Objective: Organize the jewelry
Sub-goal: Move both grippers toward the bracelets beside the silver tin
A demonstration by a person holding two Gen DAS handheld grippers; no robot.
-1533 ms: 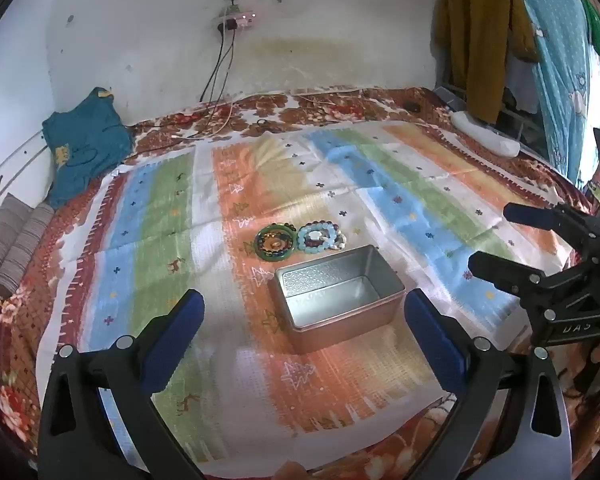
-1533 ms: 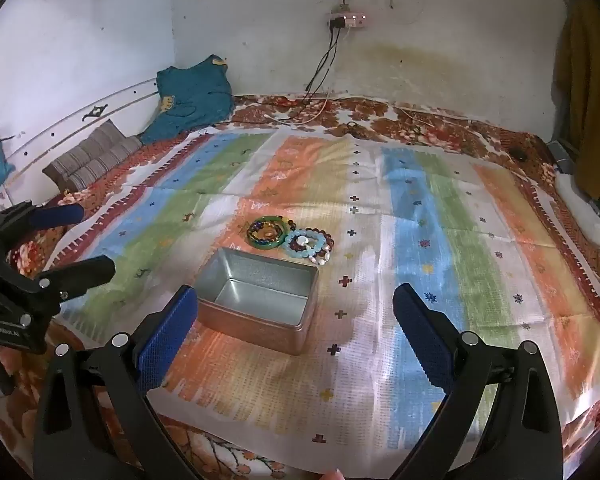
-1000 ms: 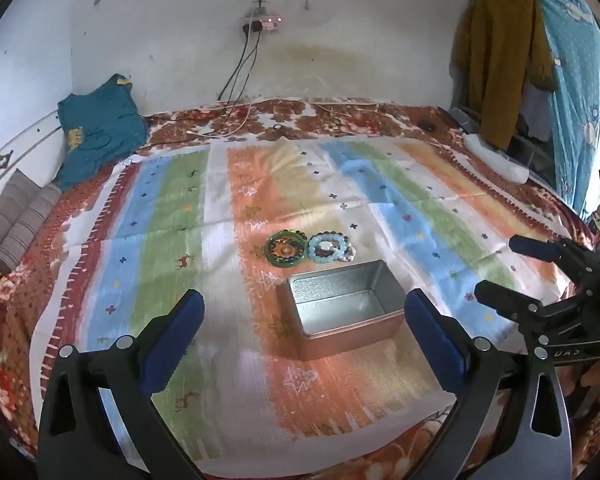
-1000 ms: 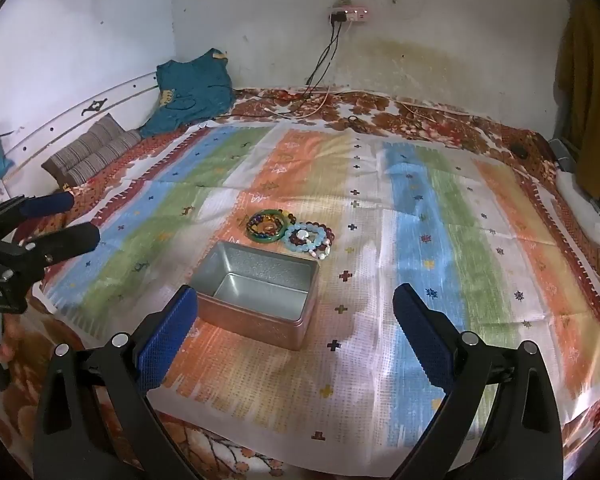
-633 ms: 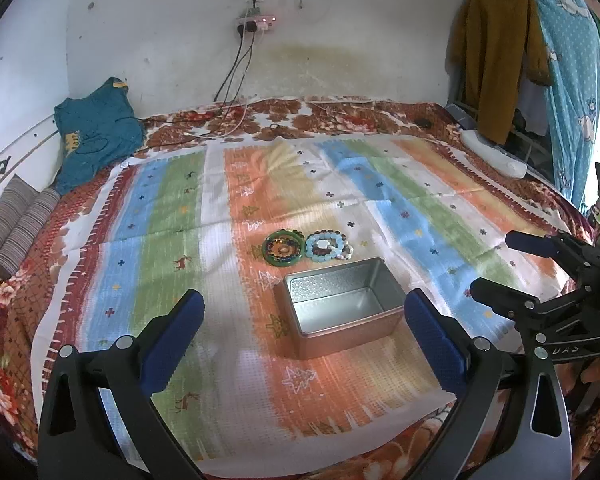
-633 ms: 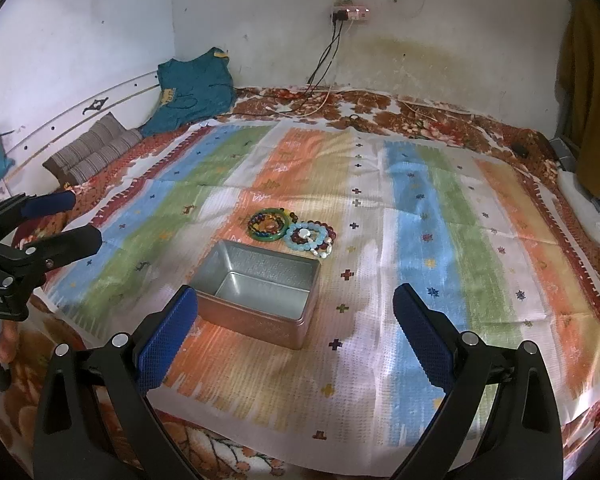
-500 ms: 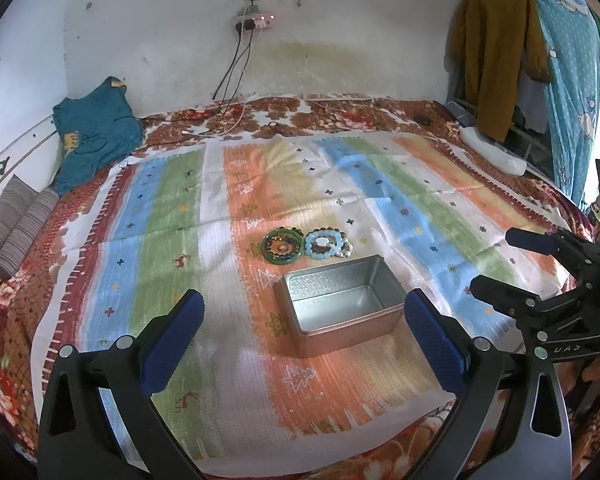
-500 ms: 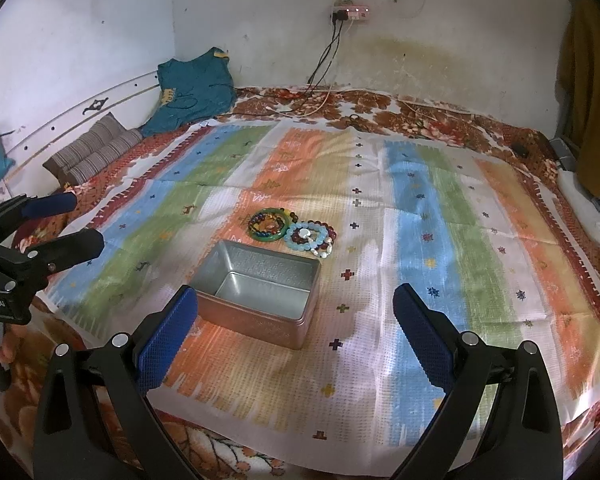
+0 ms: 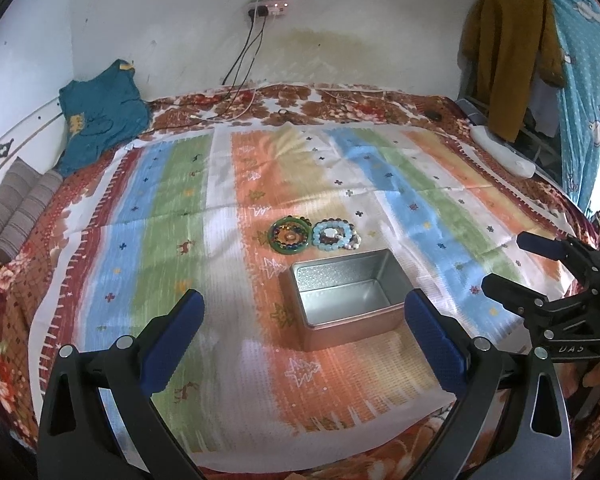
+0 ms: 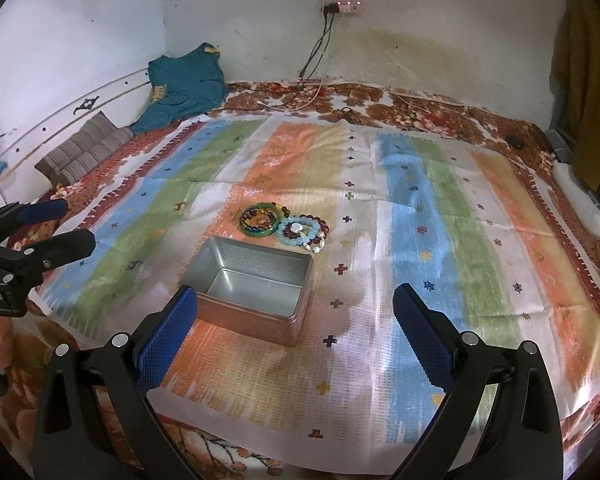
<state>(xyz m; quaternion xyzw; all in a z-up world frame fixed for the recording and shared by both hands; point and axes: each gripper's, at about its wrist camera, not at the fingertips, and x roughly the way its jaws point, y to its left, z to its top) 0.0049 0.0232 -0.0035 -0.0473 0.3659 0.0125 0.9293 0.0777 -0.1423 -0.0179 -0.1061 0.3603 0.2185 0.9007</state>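
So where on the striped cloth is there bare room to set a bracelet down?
Bare cloth lies left of the metal tin on the green and blue stripes, and right of it on the blue and green. It is crowded only just behind the tin, where the green bangle and pale blue bracelets sit together.

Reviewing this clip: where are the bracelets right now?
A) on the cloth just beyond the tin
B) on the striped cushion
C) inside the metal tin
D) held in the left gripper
A: the bracelets lie on the striped cloth just behind the empty metal tin, and both grippers are open and hold nothing.
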